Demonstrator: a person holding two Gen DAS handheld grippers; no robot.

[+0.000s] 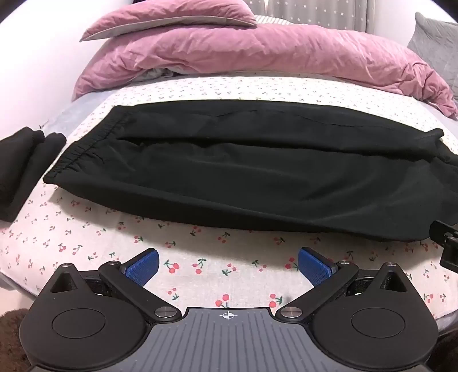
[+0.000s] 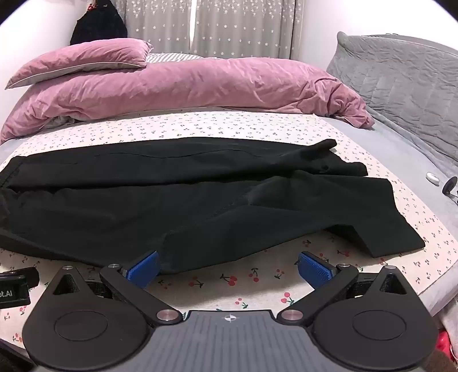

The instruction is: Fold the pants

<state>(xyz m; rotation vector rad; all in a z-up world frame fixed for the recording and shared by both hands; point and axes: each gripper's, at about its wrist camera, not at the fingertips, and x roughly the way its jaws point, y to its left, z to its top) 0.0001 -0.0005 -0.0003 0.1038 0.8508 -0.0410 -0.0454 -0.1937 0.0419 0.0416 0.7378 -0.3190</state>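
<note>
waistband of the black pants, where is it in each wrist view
Left wrist: waistband at left of centre, running diagonally, fully visible.
Right wrist: waistband at the far left edge, mostly cut off.
Shared landmark: pink pillow lies behind the pants, upper left in both.

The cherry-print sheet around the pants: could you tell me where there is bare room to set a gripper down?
Bare cherry-print sheet lies along the black pants' near edge, and between the pants and the pink duvet. Left of the waistband is crowded by folded dark clothes.
</note>
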